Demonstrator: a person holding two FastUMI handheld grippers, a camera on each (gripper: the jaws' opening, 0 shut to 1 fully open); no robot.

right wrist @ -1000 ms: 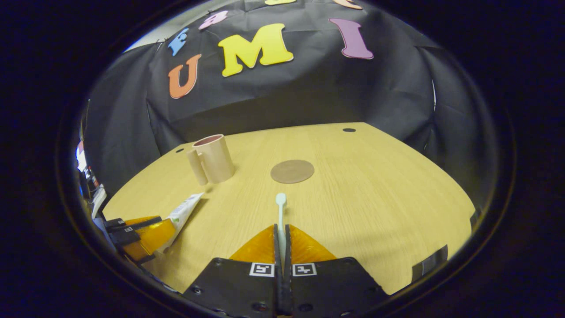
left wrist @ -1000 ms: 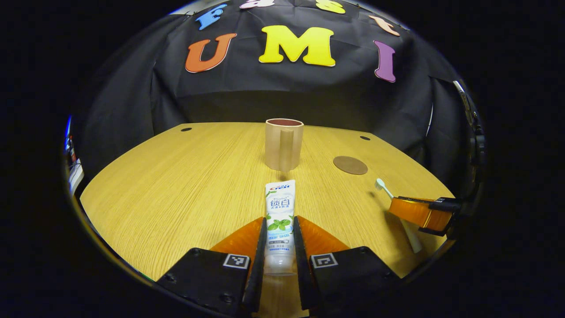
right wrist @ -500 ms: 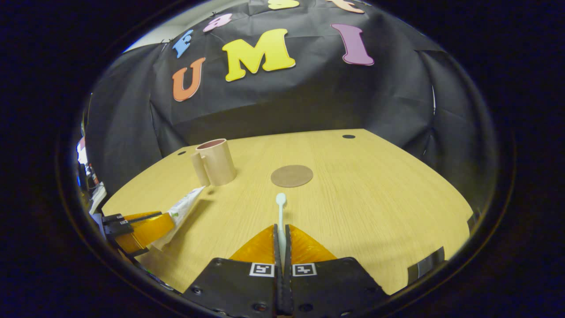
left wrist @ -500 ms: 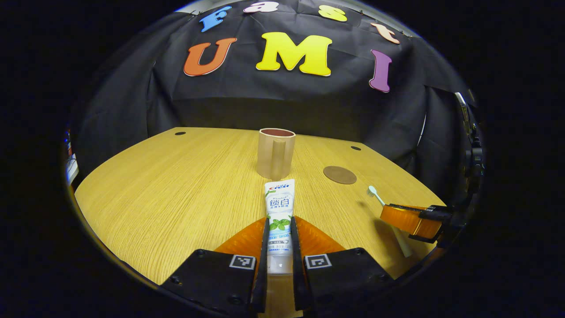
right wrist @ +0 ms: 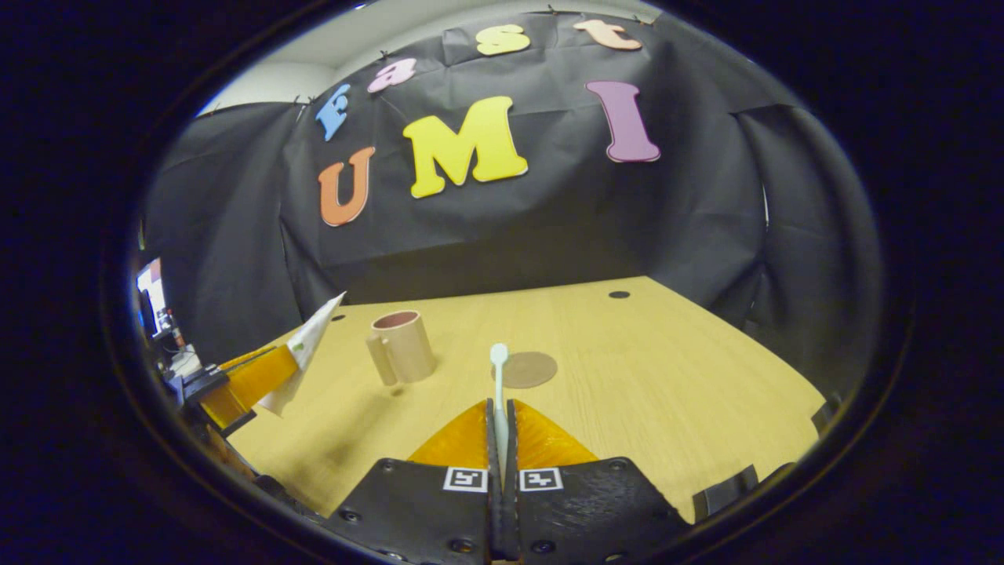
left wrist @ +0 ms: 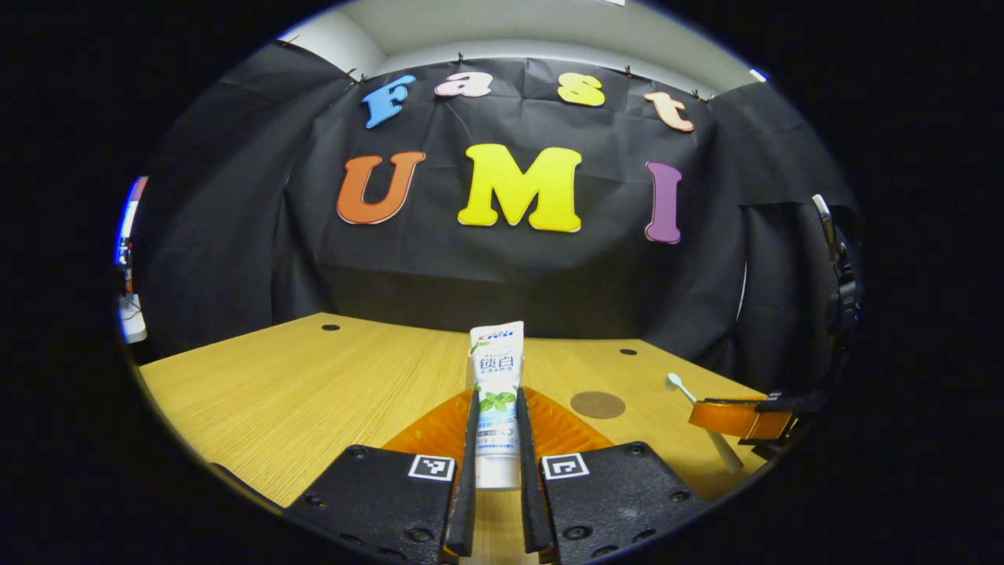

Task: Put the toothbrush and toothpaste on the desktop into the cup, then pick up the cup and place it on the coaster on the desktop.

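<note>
We see the toothpaste (left wrist: 497, 392) clamped between the two fingers of the left gripper (left wrist: 497, 439), a white tube with green leaves printed on it, its flat crimped end pointing away from the camera and lifted clear of the table (left wrist: 314, 384). In the right gripper view the same tube slants upward at the far left, off the tabletop, held in that gripper.

The toothbrush (right wrist: 498, 384) is pinched between the fingers of the right gripper (right wrist: 500, 428), which are pressed together on its thin pale handle; its small head points forward, above the table, and overlaps the near edge of the coaster (right wrist: 529, 369) as we look along it. In the left gripper view the brush juts from that gripper at the right edge, head tilted up.

The cup (right wrist: 401, 345) stands upright on the table, tan outside and reddish inside, handle turned toward the near left. It sits left of the coaster and apart from it. The coaster is a flat brown disc lying on the wood.

The table is light wood with visible grain and a few small dark holes (right wrist: 619, 295) near its far edge. Black cloth (right wrist: 706, 204) closes the booth behind and at the sides, with a strip of pale wall (left wrist: 549, 31) above it.
</note>
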